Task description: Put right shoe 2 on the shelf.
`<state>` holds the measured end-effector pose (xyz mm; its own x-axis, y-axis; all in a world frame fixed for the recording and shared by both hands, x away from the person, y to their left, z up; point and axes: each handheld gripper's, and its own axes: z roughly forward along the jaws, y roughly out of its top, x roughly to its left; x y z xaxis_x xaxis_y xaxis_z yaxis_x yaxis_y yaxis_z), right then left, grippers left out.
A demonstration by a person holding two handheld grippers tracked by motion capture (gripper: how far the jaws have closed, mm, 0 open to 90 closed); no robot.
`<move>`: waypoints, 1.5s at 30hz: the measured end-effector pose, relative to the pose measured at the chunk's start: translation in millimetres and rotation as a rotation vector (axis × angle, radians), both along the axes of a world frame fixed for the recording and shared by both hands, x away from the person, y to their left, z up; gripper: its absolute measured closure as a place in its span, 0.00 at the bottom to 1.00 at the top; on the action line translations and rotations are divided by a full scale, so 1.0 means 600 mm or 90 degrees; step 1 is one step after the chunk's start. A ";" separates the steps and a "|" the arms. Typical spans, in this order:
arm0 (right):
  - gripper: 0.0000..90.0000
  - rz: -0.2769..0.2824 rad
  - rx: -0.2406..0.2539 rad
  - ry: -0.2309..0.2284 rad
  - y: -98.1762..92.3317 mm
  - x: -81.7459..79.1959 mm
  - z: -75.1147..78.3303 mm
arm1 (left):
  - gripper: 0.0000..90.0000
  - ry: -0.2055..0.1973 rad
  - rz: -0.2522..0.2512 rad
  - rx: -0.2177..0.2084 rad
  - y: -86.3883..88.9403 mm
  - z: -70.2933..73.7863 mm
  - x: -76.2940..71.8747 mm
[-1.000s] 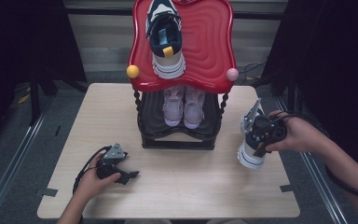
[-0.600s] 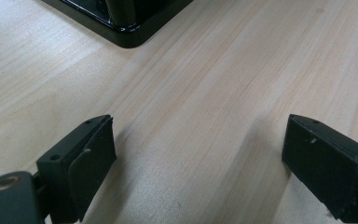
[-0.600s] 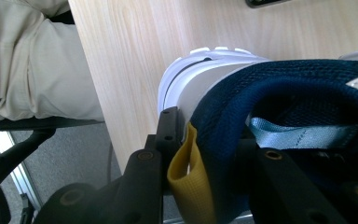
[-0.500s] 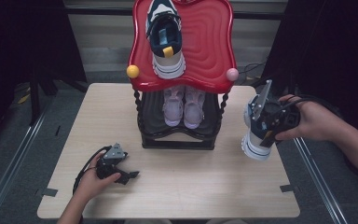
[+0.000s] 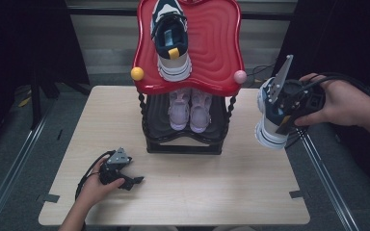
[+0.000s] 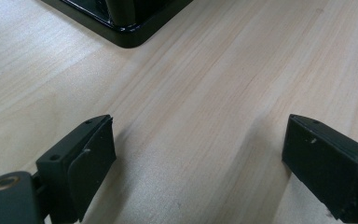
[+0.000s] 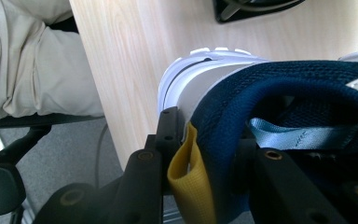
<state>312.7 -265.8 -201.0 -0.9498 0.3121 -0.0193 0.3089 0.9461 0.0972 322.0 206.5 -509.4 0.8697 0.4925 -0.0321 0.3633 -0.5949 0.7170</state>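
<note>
While clamped in the right tool (image 5: 282,113), mesh-collared sneaker (image 5: 270,126) (yellow tab) hangs.

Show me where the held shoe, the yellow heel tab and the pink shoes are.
held shoe (image 5: 270,126), high view, white side.
yellow heel tab (image 7: 190,179), right gripper view, its middle.
pink shoes (image 5: 190,108), high view, between the pair's uppers.

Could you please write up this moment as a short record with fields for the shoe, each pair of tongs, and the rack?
held shoe: navy and white shoe, off the table, hanging sole-down past the table's right edge
right tongs: shut on the shoe's heel collar, beside its yellow tab
left tongs: open, nothing between them, low over the table
rack: matching shoe on the red top shelf, pink pair below
</note>
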 end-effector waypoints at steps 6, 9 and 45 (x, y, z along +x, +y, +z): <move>0.80 0.002 -0.009 -0.016 0.006 0.006 0.037 | 0.10 -0.002 -0.001 0.001 0.000 0.000 0.000; 0.80 -0.007 -0.017 -0.021 0.008 0.008 0.056 | 0.10 -0.002 -0.001 0.002 0.000 0.000 0.000; 0.80 0.038 -0.062 -0.134 0.106 0.034 0.242 | 0.10 -0.001 0.001 -0.001 0.000 0.000 0.000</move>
